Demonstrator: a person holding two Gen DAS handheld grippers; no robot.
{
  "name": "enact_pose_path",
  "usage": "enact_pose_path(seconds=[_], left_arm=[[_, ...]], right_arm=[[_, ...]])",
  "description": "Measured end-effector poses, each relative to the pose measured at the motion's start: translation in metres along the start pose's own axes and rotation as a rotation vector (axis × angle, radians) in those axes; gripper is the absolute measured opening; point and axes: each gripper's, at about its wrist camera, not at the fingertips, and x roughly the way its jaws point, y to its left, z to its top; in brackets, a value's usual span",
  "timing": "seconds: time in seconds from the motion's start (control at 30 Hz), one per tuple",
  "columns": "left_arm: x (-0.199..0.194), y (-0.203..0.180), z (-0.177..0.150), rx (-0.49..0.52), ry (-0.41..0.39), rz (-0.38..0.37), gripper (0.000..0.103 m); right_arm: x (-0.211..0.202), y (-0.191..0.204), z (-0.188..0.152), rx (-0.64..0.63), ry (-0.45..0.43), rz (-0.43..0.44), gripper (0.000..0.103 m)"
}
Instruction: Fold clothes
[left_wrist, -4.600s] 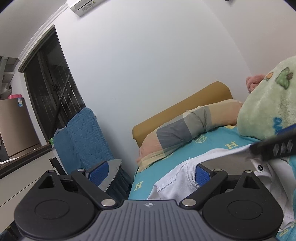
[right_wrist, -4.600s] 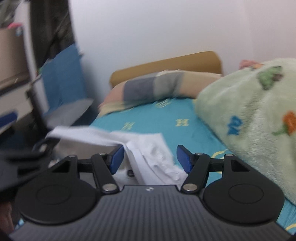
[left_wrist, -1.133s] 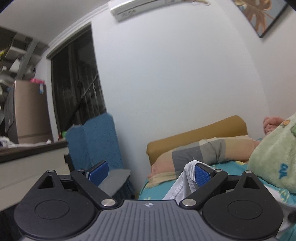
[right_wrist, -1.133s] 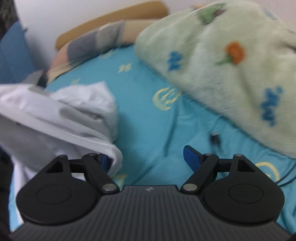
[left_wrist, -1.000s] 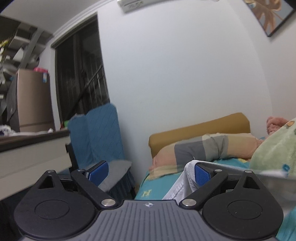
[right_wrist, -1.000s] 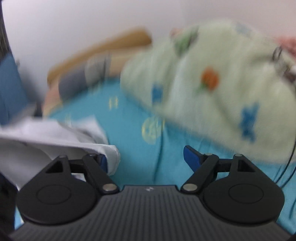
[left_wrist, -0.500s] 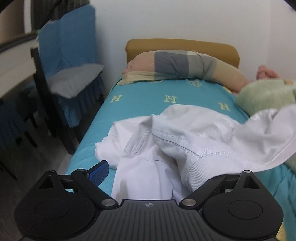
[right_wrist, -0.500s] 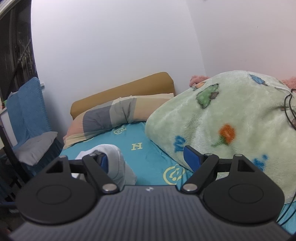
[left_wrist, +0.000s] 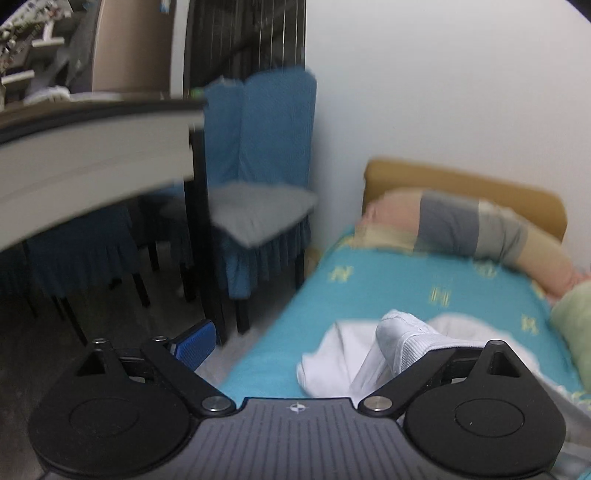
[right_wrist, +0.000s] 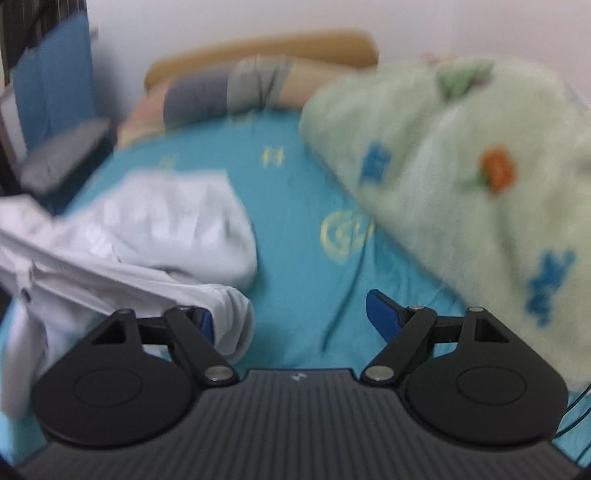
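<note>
Swung leftward since before, both tongs (left_wrist: 295, 350) (right_wrist: 290, 314) gape wide, white garment (right_wrist: 155, 236) draped over one finger each, bunched at the bed's (right_wrist: 295, 206) chair-side edge (left_wrist: 258, 347); frames blurred.

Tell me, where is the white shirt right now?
The white shirt lies crumpled on the teal bed sheet, left of the green blanket, draped over one finger of each gripper.

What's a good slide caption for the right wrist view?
Open right tongs with a white garment draped over one finger, above a teal bedsheet beside a green fleece blanket.
</note>
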Motion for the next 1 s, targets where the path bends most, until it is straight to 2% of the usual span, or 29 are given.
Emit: enact_pose_path(seconds=[0.07,0.17,0.43,0.53,0.67,0.77,0.83,0.9,1.0], left_arm=[[-0.027,0.008,0.021,-0.03,-0.093,-0.022,0.099],[-0.075,0.022,0.066,-0.067,-0.215,-0.046,0.101],[-0.231,0.063,0.21,-0.163,-0.54,-0.102,0.103],[-0.285,0.077,0.257,-0.188,-0.625,-0.129,0.103],[-0.342,0.084,0.303,-0.2,-0.712,-0.168,0.103],[-0.359,0.077,0.323,-0.196,-0.716,-0.204,0.103],[-0.364,0.069,0.332,-0.189,-0.705,-0.229,0.103],[-0.348,0.061,0.33,-0.181,-0.661,-0.252,0.103],[-0.298,0.044,0.317,-0.171,-0.579,-0.267,0.103]], right_arm=[[-0.038,-0.003,0.024,0.063,-0.142,-0.004,0.081],[-0.102,-0.01,0.07,0.161,-0.285,0.058,0.081],[-0.292,0.001,0.197,0.049,-0.61,0.157,0.081],[-0.361,0.002,0.233,0.001,-0.738,0.154,0.087],[-0.432,-0.003,0.273,-0.012,-0.819,0.187,0.087],[-0.461,-0.007,0.292,-0.017,-0.856,0.184,0.087],[-0.463,-0.011,0.301,-0.025,-0.858,0.168,0.087],[-0.45,-0.015,0.306,-0.03,-0.836,0.152,0.087],[-0.402,-0.018,0.302,-0.043,-0.769,0.131,0.087]])
